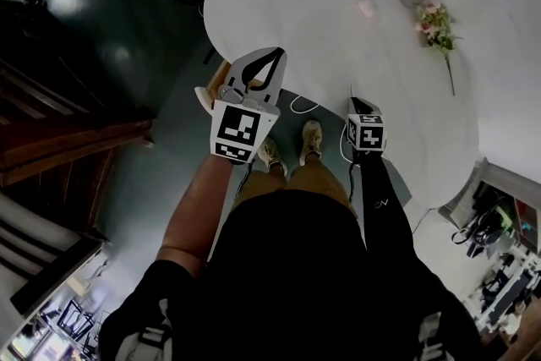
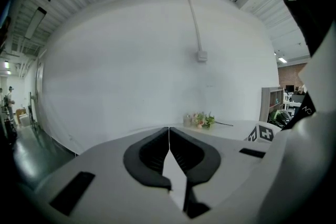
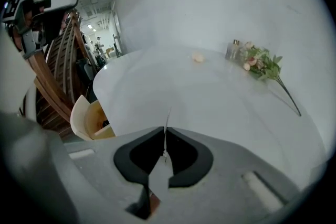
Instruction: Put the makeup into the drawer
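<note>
**Me:** My right hand-held gripper [image 3: 166,132] is closed on nothing, and so is my left hand-held gripper [image 2: 169,132].

**Partner:** Where's your target?

**Me:** Ahead, across the round worktop [image 3: 210,105]. By its far edge are flowers [image 3: 260,63], a small bottle [image 3: 233,50] just beside them, and a small pale round piece [image 3: 198,57] further in. I reckon those two are the makeup. My right is nearer.

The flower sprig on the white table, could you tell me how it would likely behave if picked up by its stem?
The flower sprig probably weighs little: small blooms on one thin stem. Held by the stem's end, it would likely droop, the head being bushier. Lying flat on the table, it seems unlikely to roll.
</note>
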A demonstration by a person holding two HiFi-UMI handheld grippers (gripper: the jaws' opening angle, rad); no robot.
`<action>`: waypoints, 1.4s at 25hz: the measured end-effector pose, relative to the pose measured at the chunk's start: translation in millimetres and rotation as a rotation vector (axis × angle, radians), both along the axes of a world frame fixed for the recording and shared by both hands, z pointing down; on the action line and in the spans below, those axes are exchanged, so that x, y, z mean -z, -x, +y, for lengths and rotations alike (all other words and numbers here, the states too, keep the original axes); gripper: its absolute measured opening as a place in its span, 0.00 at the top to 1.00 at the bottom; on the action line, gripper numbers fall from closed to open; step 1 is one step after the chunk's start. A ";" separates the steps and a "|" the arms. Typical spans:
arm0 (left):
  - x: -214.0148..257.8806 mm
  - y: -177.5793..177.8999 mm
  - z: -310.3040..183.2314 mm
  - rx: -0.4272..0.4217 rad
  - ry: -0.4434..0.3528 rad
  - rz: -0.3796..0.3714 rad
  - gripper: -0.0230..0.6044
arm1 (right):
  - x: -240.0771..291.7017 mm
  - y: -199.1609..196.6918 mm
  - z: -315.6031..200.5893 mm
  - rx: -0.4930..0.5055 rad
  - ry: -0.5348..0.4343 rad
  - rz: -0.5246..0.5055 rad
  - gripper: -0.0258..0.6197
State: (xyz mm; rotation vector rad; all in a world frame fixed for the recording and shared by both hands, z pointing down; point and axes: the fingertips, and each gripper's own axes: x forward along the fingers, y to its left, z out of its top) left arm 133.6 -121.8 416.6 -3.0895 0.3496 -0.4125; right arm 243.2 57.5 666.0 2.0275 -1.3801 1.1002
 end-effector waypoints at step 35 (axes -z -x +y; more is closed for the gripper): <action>32.1 120.7 -77.4 0.379 -0.102 0.037 0.95 | 242.9 99.2 -194.6 0.432 -0.707 0.272 0.93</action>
